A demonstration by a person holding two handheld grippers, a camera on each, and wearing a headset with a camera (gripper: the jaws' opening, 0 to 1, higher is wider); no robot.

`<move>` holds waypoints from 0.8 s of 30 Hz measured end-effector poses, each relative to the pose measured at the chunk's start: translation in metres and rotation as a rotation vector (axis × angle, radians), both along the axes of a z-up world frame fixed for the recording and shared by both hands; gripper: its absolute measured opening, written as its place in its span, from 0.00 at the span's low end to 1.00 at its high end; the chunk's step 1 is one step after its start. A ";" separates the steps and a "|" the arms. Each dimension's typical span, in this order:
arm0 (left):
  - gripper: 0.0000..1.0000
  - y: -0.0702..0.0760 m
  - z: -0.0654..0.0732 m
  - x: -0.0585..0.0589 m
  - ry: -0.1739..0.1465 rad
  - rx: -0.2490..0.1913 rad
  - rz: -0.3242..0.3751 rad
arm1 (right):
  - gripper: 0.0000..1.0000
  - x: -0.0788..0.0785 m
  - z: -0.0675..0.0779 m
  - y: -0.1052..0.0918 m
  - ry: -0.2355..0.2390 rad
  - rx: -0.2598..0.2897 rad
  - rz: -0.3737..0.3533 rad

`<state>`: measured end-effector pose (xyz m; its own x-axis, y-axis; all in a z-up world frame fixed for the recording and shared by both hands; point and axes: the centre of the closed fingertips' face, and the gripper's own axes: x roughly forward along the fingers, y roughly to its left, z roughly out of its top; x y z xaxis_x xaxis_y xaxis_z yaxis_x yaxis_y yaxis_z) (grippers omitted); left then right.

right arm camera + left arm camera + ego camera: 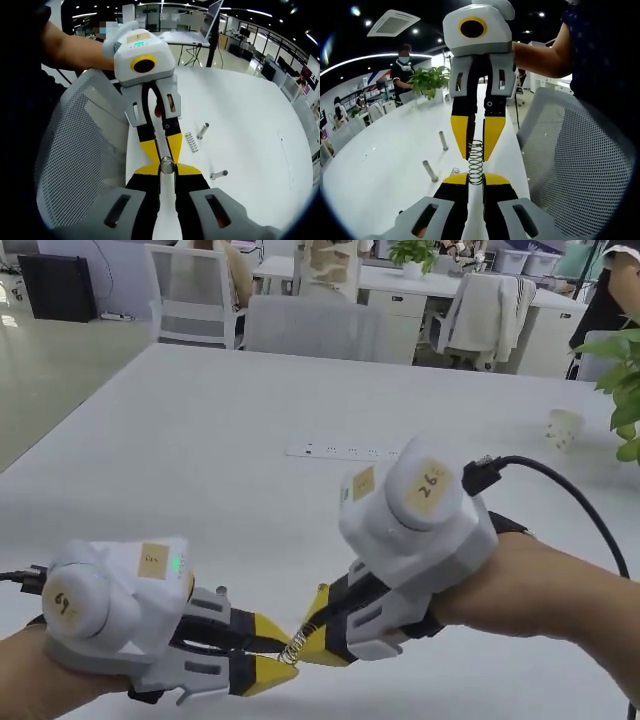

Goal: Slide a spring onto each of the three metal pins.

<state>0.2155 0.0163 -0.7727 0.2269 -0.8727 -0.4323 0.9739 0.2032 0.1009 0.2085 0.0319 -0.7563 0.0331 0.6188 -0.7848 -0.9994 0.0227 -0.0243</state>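
The right gripper (166, 170) is clenched on a spring (476, 161), whose round open end sits between its yellow tips in its own view, so the bore faces straight along the jaws. Opposite it, tip to tip, the left gripper (476, 179) is closed on what looks like a thin pin (158, 147), a grey rod running out from between its jaws towards the coil. I judge the two are held nose to nose so that pin and spring share one axis and the coil can be pushed along the rod. How far the rod reaches inside the coil is hidden. In the head view this meeting point is at the near edge of the white table (300, 400), low and central, close to the person for a good look. Farther out on the tabletop lie a loose spring (191, 141) and, near it, an upright pin (202, 131), with a second pin (218, 174) on its side well apart from them. Both are bare, so by this reckoning the task is at its first pin.
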 end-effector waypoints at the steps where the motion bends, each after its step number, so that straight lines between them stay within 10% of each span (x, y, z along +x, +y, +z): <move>1: 0.02 0.000 0.000 0.000 0.000 0.000 0.000 | 0.07 0.000 0.000 0.000 0.001 -0.001 -0.001; 24: 0.09 -0.002 -0.003 -0.001 0.008 0.002 0.000 | 0.07 0.000 0.000 0.000 -0.005 -0.031 0.009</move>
<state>0.2144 0.0139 -0.7756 0.2233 -0.8721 -0.4355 0.9747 0.2028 0.0937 0.2082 0.0319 -0.7565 0.0313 0.5945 -0.8035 -0.9995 0.0127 -0.0296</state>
